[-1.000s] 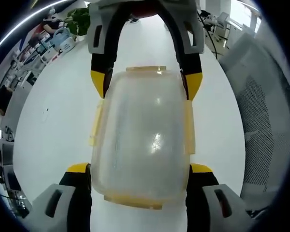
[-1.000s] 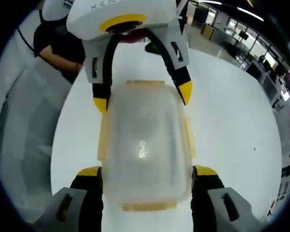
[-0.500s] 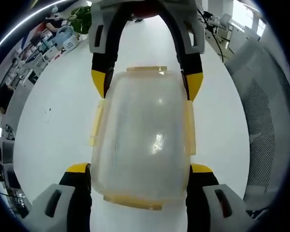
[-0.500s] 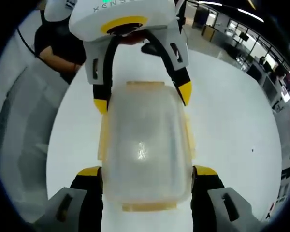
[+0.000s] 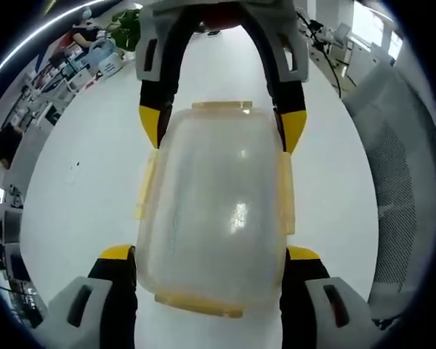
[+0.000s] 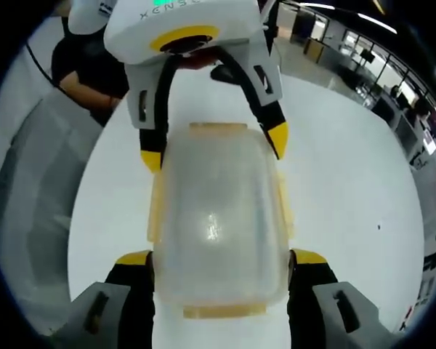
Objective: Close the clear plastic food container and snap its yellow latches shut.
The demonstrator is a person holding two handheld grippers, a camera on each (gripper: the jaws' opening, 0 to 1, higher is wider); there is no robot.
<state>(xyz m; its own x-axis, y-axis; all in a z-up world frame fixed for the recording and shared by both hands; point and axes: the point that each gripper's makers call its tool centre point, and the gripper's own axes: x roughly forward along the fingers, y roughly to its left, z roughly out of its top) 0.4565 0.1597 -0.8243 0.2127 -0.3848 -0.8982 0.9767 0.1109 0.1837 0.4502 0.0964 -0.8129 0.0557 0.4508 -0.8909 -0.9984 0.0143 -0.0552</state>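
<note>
We hold the clear plastic food container (image 5: 214, 211) between both tools on the round white surface (image 5: 80, 174). Our left tool (image 5: 211, 258) grips one end and our right tool (image 6: 218, 262) grips the other. The lid looks on. Next we should press each yellow latch (image 5: 285, 193) down flat, slowly.

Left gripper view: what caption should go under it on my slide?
Two grippers, the left gripper and the right gripper, straddle a clear food container on a white table.

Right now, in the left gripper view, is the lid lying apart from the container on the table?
No: the lid sits on the container, held between both grippers.
</note>
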